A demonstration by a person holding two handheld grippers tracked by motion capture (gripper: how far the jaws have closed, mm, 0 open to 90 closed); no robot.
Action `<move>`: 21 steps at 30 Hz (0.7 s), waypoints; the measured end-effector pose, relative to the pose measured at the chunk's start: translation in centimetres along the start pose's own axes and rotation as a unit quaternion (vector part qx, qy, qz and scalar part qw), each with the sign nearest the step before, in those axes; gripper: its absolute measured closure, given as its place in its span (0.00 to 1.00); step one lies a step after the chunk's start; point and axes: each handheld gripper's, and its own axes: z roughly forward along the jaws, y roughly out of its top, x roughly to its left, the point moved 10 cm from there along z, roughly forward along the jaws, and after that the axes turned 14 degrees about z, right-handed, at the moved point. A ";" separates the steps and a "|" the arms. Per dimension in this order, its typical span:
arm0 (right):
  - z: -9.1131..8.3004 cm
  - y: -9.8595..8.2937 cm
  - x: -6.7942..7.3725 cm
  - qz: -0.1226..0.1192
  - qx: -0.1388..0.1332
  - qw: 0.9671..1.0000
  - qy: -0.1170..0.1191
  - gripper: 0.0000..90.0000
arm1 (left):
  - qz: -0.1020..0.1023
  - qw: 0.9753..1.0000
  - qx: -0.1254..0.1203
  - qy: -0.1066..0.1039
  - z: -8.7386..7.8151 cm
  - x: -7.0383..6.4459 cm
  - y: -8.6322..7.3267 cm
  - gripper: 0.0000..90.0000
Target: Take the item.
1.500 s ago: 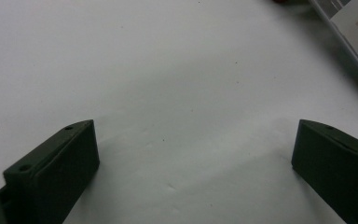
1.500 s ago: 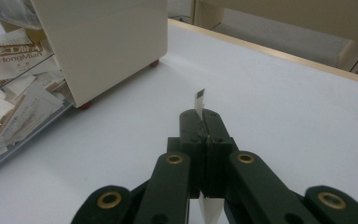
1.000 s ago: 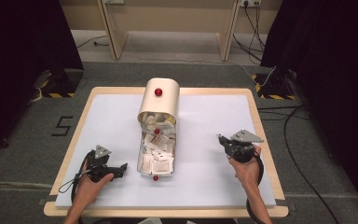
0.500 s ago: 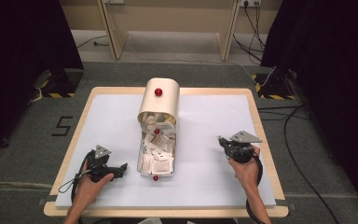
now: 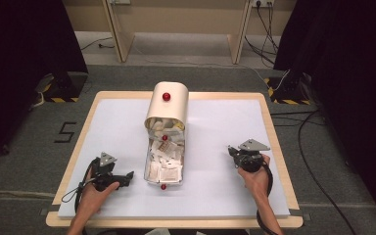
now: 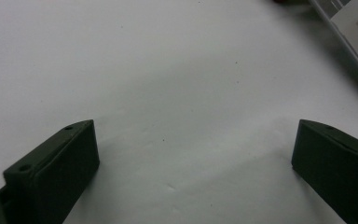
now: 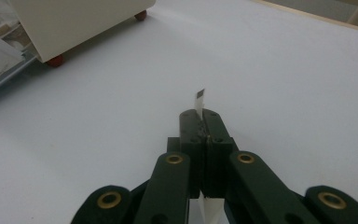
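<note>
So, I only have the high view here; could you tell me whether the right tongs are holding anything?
Observer: Yes, the right tongs are shut on a thin white slip that sticks out past their tips.
Operator: Thank you. And the left tongs?
Observer: The left tongs are wide open, with bare white table between them.
Operator: Is anything near them?
Observer: The clear tray has its edge at the upper right of the left gripper view, apart from the tongs.
</note>
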 end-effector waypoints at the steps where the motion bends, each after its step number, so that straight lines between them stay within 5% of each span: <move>1: 0.0 0.0 0.0 0.000 0.000 1.000 0.000 0.99 | 0.000 1.000 0.000 -0.001 0.0 0.0 0.0 0.00; 21: 1.0 -1.1 0.1 -0.004 0.020 1.000 0.001 0.98 | 0.000 1.000 0.000 -0.001 0.0 0.0 0.0 0.00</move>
